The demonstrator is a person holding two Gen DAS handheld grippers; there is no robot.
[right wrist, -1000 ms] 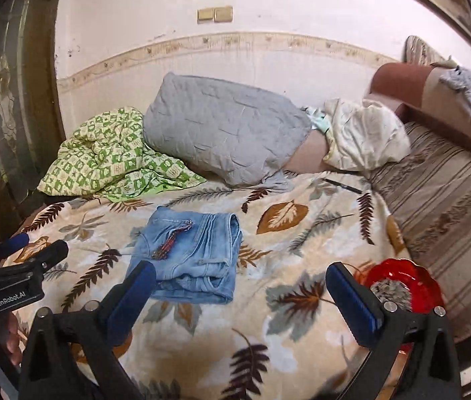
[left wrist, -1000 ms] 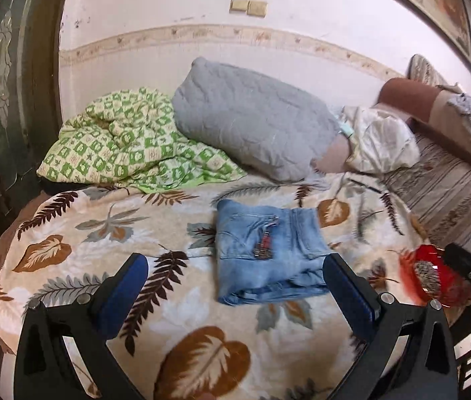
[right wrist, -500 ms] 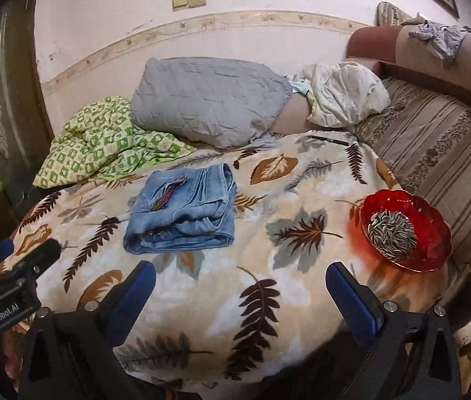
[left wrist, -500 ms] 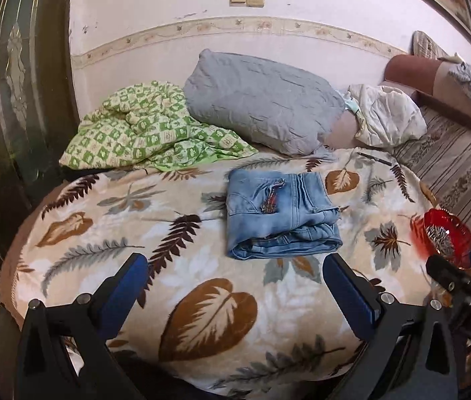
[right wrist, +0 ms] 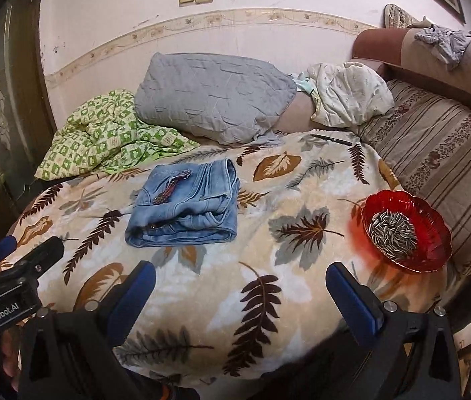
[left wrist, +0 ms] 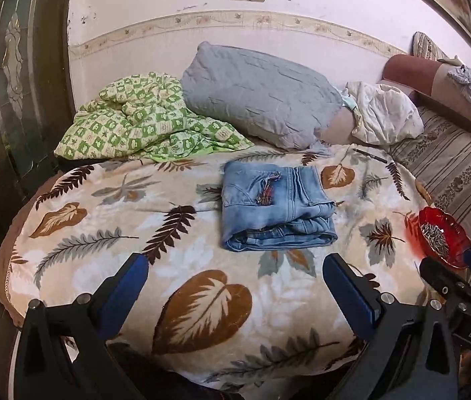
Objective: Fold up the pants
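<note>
Left gripper (left wrist: 232, 283) spread, holding nothing, near bed edge. Folded pants (left wrist: 277, 211) lie mid-bed on the leaf blanket (left wrist: 102, 233), apart from both. Right gripper (right wrist: 240, 288) spread, empty. I judge folding done; I'd withdraw clear, avoiding the red bowl (right wrist: 435, 250).

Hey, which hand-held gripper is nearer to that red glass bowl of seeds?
The right hand-held gripper. The red glass bowl of seeds sits just beyond its right finger. The left hand-held gripper is farther off, with the bowl well out to its right.
</note>
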